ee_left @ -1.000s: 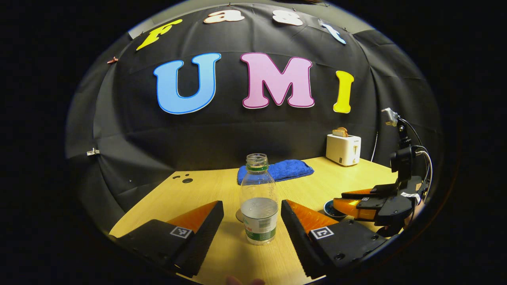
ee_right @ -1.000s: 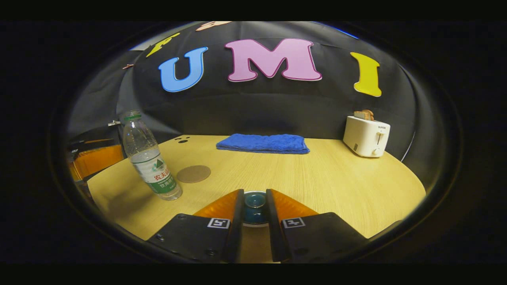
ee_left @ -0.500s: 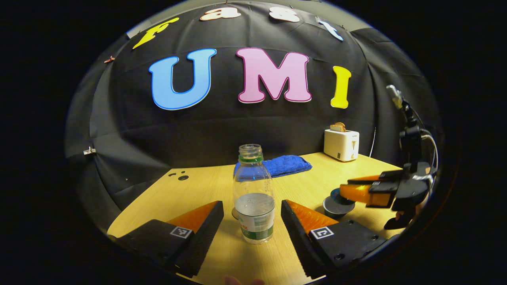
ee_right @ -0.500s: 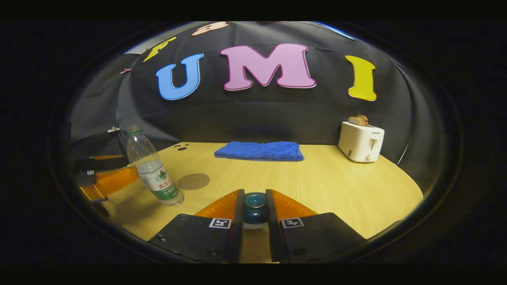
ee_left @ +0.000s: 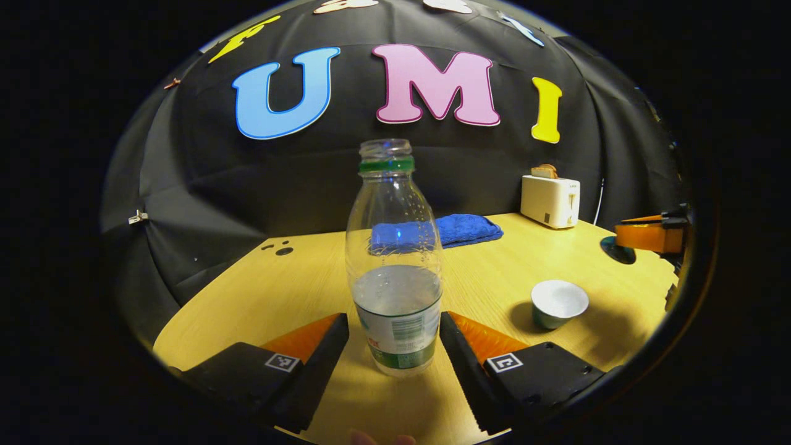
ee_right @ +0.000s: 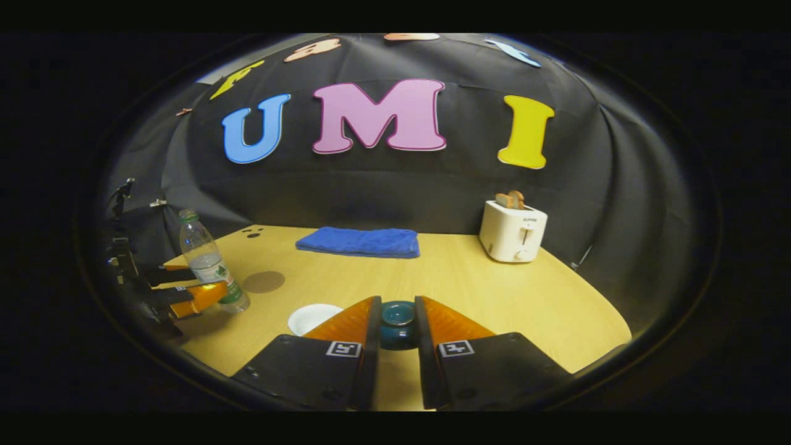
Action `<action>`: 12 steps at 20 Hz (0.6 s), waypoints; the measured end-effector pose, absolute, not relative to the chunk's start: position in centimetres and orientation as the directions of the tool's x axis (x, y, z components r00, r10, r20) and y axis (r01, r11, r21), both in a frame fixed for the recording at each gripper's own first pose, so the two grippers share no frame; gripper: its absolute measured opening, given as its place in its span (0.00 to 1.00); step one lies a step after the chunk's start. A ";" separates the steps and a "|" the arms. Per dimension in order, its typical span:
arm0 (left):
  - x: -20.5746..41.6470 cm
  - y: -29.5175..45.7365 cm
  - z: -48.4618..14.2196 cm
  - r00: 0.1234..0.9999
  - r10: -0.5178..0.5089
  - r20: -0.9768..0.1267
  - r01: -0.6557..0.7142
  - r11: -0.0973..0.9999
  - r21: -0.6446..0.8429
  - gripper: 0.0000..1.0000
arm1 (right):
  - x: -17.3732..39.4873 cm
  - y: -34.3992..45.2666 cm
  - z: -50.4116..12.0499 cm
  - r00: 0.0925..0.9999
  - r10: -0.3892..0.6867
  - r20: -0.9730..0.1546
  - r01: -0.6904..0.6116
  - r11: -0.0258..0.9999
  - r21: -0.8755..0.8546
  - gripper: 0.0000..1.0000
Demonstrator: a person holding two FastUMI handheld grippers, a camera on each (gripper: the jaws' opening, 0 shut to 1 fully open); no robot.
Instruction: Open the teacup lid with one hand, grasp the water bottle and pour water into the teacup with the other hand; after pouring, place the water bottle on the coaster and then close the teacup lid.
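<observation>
Fingers (ee_left: pixel 334 352) of your left gripper (ee_left: pixel 393 346) stand wide at bottom centre of the left gripper view, bottle (ee_left: pixel 395 266) upright between them, uncapped, roughly half full; contact can't be told. Open teacup (ee_left: pixel 558 303) sits lower right on the surface (ee_left: pixel 296 284).

Right gripper view: your right gripper (ee_right: pixel 395 324) fingers (ee_right: pixel 361 337) are narrow, clamped on the teal lid (ee_right: pixel 397 321) at bottom centre, lifted clear of the cup. Coaster (ee_right: pixel 264 281) sits left of centre, beside the bottle.

Risk: close off-centre and the bottle tips or slips, spilling from its open neck. Lid could drop if your clamp loosens.
</observation>
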State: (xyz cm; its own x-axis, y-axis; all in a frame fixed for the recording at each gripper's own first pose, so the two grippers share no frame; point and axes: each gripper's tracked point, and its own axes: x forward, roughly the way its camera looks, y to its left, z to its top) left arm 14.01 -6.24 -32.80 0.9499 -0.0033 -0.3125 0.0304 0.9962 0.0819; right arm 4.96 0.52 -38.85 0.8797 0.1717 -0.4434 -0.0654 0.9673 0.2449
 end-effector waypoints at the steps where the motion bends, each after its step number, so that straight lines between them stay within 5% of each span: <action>1: 14.2 -6.2 -33.2 0.948 0.004 -0.318 0.023 0.996 0.083 0.94 | 4.8 0.0 -39.0 0.878 0.163 -0.449 -0.058 0.969 0.240 0.30; 2: 14.5 -6.4 -33.5 0.945 -0.001 -0.328 0.028 0.996 0.080 0.94 | 4.7 -0.5 -39.2 0.877 0.156 -0.454 -0.051 0.971 0.235 0.30; 4: 14.5 -6.5 -33.4 0.945 0.010 -0.328 0.020 0.996 0.088 0.80 | 4.7 -1.2 -39.2 0.878 0.147 -0.456 -0.043 0.972 0.231 0.26; 12: 14.4 -3.3 -32.3 0.895 0.233 -0.380 0.006 0.846 0.533 0.77 | 5.0 -3.1 -37.9 0.890 0.111 -0.441 -0.019 0.978 0.207 0.30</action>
State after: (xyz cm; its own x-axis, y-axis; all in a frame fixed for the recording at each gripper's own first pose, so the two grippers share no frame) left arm 14.38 -3.34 -32.28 0.8951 0.2329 -0.3803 0.0062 0.8461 0.5329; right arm 5.01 -3.13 -37.90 0.8904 0.1112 -0.4414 -0.0194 0.9781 0.2073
